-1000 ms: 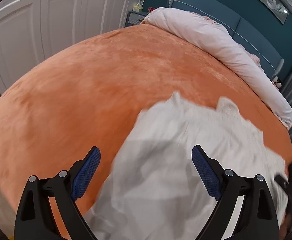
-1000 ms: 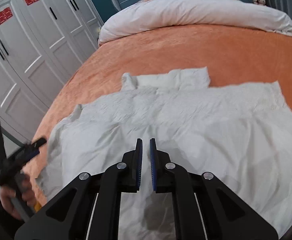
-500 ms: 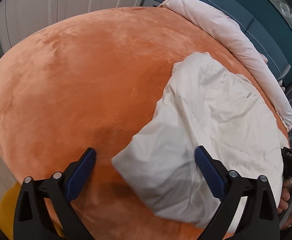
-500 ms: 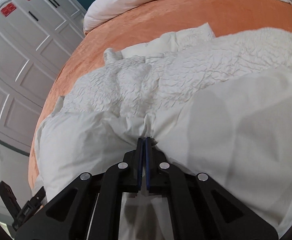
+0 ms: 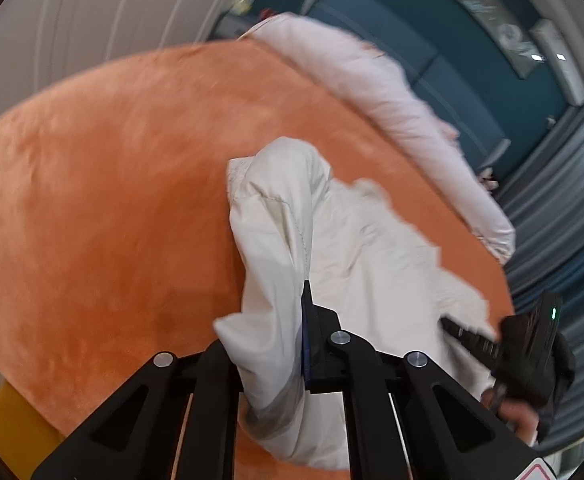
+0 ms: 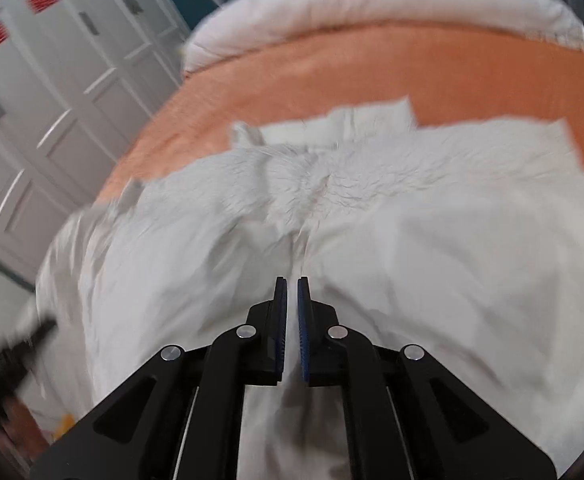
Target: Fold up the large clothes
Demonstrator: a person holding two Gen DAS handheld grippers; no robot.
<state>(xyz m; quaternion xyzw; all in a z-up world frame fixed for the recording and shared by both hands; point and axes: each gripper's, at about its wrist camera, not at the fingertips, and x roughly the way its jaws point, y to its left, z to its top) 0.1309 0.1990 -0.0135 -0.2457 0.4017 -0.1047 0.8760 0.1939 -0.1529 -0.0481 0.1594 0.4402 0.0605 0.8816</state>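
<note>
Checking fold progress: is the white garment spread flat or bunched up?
Bunched: the garment hangs in folds from the shut left gripper, lifted off the bed.

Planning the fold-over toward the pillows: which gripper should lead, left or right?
Left, probably. The left gripper is shut on a lifted side flap of the white garment, free to carry across. The right gripper pinches the near hem mid-width, better placed to anchor on the orange bedspread.

Black left gripper [image 5: 297, 332], silver screws, blue pads.
</note>
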